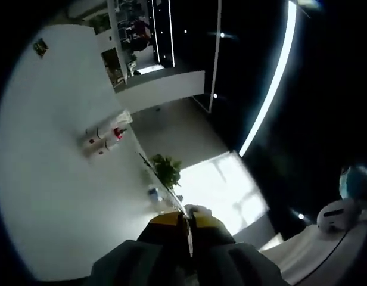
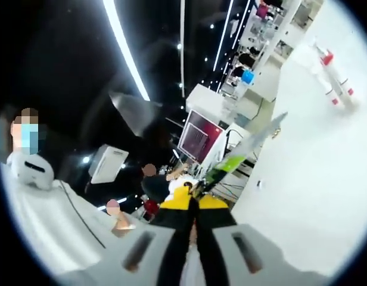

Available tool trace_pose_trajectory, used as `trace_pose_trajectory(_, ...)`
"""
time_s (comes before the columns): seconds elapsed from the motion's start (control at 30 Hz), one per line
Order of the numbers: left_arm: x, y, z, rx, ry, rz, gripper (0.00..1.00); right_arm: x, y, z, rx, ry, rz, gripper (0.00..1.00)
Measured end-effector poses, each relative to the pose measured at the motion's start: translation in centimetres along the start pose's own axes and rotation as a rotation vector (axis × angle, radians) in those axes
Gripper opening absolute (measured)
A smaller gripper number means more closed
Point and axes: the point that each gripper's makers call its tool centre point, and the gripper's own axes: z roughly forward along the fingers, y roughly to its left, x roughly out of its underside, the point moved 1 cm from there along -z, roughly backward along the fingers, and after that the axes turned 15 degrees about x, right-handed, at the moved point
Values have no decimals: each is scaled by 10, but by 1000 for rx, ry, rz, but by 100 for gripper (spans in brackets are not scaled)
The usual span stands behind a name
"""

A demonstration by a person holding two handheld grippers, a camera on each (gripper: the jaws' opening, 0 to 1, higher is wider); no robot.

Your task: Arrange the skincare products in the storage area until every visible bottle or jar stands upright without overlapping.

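Observation:
My left gripper [image 1: 187,221], with yellow-tipped jaws, is shut. A thin dark strip [image 1: 162,182], like a flat packet seen edge-on, rises from between its tips. My right gripper [image 2: 194,199] is shut on a flat clear packet with a green lower end [image 2: 243,152], which sticks out up and to the right. Far off on a wide white surface [image 1: 46,179] lie two white bottle-like things with red parts [image 1: 103,140]. The same white-and-red pair [image 2: 332,77] appears small at the top right of the right gripper view. Both grippers are well away from them.
A green plant [image 1: 166,168] stands past the left jaws. A screen with a red picture [image 2: 198,136] and shelves [image 2: 261,36] lie behind the right packet. A white rounded machine [image 2: 30,170] and people are at the left. Long ceiling light strips [image 1: 270,83] cross the dark area.

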Motion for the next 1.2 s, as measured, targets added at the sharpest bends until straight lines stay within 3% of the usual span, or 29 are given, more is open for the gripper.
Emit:
trace_pose_trajectory(0.17,4,0,-1,-14,51,24,6,6,3,-2,-9,36,-32,2)
trace_pose_trajectory(0.27,6,1,-2,-19,35,-30,6,11,5,-1,-8,77,-70,2)
trace_pose_trajectory(0.33,8,3,-3,-24,43,7,4,14,4,-1,-2,99,-88,3)
trace_pose_trajectory(0.43,10,-2,-3,4,45,-13,2,15,5,-2,-8,117,-93,3)
trace_pose_trajectory(0.5,10,-2,-4,-4,58,16,1,11,1,-3,9,96,-70,4)
trace_pose_trajectory(0.6,12,-1,-4,-4,77,13,1,-13,-6,-4,30,-39,0,11)
trace_pose_trajectory(0.83,24,-4,-2,9,137,21,1,-14,-9,-6,35,-15,36,4)
trace_pose_trajectory(0.97,22,0,-3,-13,118,14,4,-13,-7,-8,25,-29,38,3)
trace_pose_trajectory(1.07,11,8,-4,-45,41,19,11,-10,-6,-8,24,-17,8,3)
trace_pose_trajectory(1.13,7,7,-5,-20,20,7,8,-6,-5,-7,27,-5,-16,3)
trace_pose_trajectory(1.2,7,8,-6,-28,41,64,4,-4,-8,-6,42,-10,-18,3)
